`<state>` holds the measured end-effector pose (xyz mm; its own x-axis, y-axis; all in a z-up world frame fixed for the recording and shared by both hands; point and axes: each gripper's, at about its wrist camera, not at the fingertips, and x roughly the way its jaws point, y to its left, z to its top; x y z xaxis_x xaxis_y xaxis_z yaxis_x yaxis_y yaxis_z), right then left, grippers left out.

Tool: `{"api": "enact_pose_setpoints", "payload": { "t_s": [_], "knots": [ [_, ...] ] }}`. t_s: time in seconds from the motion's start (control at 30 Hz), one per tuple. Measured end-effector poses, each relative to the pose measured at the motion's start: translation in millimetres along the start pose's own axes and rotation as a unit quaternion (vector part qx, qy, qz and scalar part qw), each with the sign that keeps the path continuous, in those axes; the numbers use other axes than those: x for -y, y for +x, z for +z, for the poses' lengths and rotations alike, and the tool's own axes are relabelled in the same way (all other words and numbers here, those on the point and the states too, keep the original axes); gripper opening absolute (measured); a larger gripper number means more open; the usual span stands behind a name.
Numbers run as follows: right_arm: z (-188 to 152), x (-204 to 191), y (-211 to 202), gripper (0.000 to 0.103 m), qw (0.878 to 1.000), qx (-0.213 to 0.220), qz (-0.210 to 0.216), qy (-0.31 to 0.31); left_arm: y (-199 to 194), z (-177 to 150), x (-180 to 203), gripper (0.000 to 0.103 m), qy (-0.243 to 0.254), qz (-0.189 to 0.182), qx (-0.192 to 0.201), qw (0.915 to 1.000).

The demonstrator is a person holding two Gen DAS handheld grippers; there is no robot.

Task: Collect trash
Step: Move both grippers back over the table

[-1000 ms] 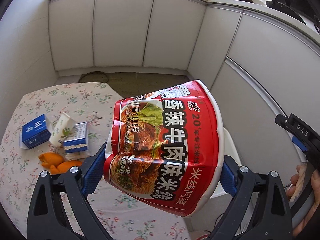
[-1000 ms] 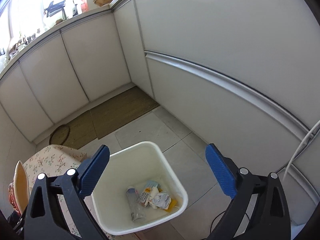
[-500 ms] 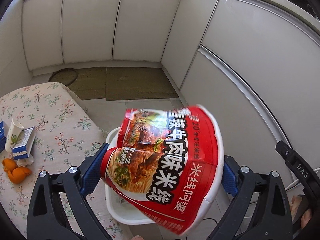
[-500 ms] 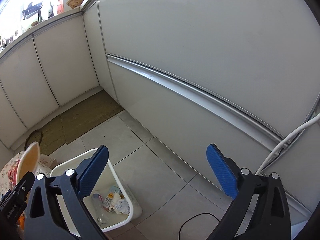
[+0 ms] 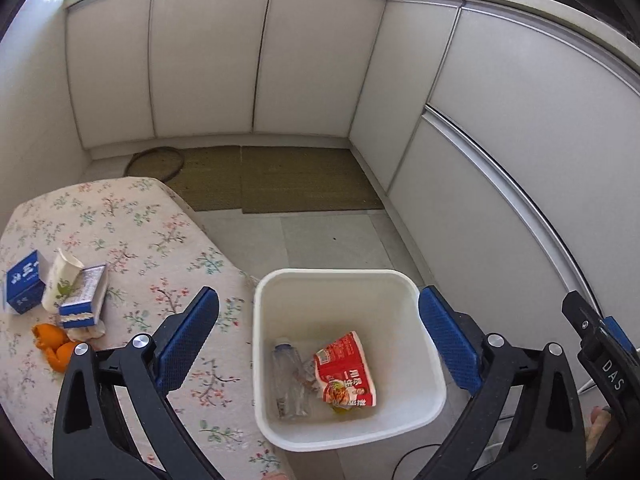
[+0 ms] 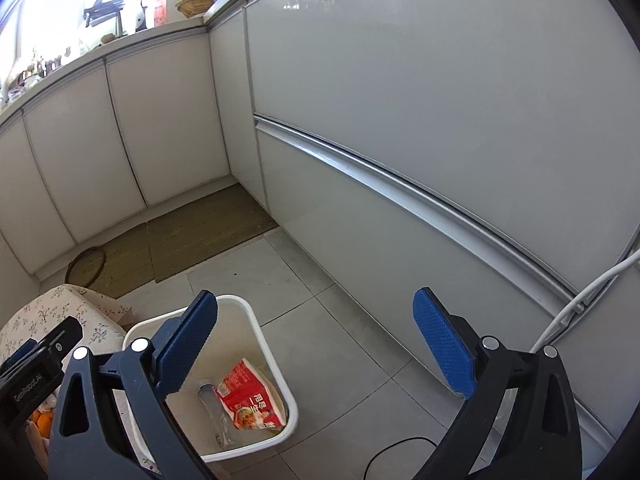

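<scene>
The left tongs [image 5: 316, 336] are spread wide above the white bin [image 5: 434, 404]; their jaws have just been opening, and nothing is seen between them. The red noodle cup [image 5: 346, 370] is lying inside the bin beside a clear bottle [image 5: 289, 378]. The right tongs [image 6: 314, 342] are released and empty. Boxes [image 5: 22, 282] and orange peel [image 5: 54, 344] are left on the bench [image 5: 160, 240].

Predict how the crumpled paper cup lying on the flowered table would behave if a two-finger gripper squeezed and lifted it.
The paper cup already looks dented at its rim, so it would probably buckle further under a firm squeeze. It lies on its side between two small boxes, so a nudge might roll it until a box stops it. It seems empty and thin-walled, likely very light to lift.
</scene>
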<state>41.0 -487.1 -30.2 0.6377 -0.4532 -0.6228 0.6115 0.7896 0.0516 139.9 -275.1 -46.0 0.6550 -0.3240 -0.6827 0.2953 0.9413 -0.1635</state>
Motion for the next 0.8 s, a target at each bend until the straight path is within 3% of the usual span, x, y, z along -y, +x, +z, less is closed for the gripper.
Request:
{"api": "enact_pose_setpoints", "payload": {
  "t_s": [0.43, 0.8],
  "knots": [
    [-26.7, -114.3, -53.0, 0.096, 0.991, 0.047, 0.068, -0.102, -69.4, -7.2, -87.4, 0.096, -0.021, 0.087, 0.038, 0.9953],
    [-64.1, -219.5, -94.4, 0.096, 0.971, 0.063, 0.135, -0.185, -114.2, -26.7, -193.9, 0.096, -0.068, 0.173, 0.046, 0.9815]
  ]
}}
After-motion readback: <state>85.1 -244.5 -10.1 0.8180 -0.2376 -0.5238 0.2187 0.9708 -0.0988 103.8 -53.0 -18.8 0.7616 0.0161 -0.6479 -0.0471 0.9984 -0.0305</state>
